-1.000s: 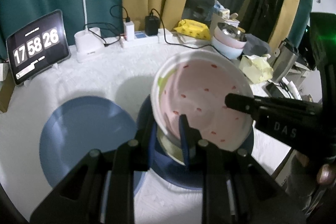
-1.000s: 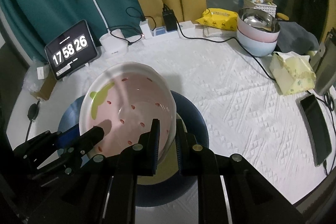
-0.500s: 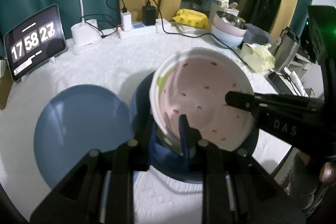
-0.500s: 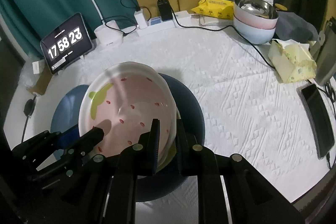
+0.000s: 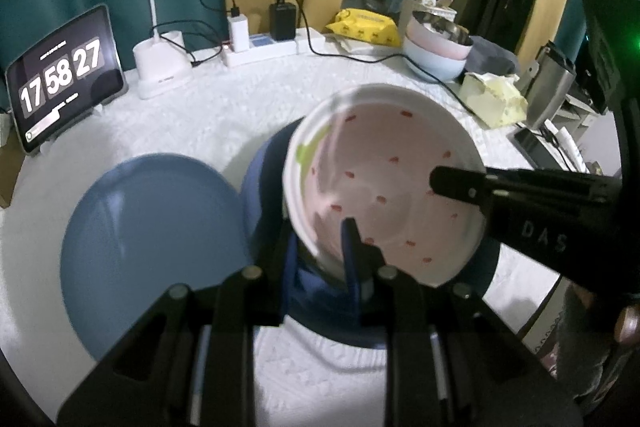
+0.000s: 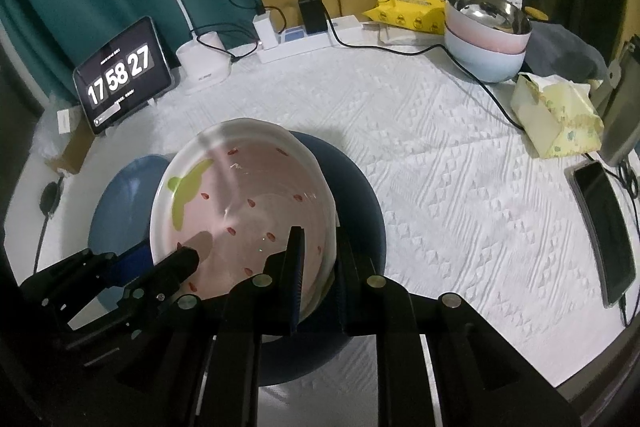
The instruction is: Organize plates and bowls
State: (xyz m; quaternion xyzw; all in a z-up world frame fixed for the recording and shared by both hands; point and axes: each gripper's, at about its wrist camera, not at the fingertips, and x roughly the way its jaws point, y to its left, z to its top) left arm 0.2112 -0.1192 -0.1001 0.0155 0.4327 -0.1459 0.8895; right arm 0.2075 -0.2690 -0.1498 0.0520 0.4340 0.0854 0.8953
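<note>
A pink strawberry-pattern plate (image 5: pixel 384 183) with a white rim is held tilted in the air above a dark blue plate (image 5: pixel 264 179). My left gripper (image 5: pixel 320 247) is shut on its near rim. My right gripper (image 6: pixel 318 251) is shut on its opposite rim; the plate also shows in the right wrist view (image 6: pixel 240 211), above the dark blue plate (image 6: pixel 360 195). A light blue plate (image 5: pixel 152 239) lies flat on the white tablecloth to the left, also in the right wrist view (image 6: pixel 128 187). Stacked bowls (image 6: pixel 486 35) stand at the back right.
A tablet clock (image 6: pixel 122 75), a lamp base (image 6: pixel 204 67) and a power strip (image 6: pixel 308 39) with cables line the back edge. A yellow tissue pack (image 6: pixel 556 115) and a phone (image 6: pixel 604 227) lie at the right. A yellow packet (image 5: pixel 364 27) lies by the bowls.
Both grippers have lifted the pink plate a little higher off the dark blue plate. The yellowish thing seen beneath it earlier no longer shows.
</note>
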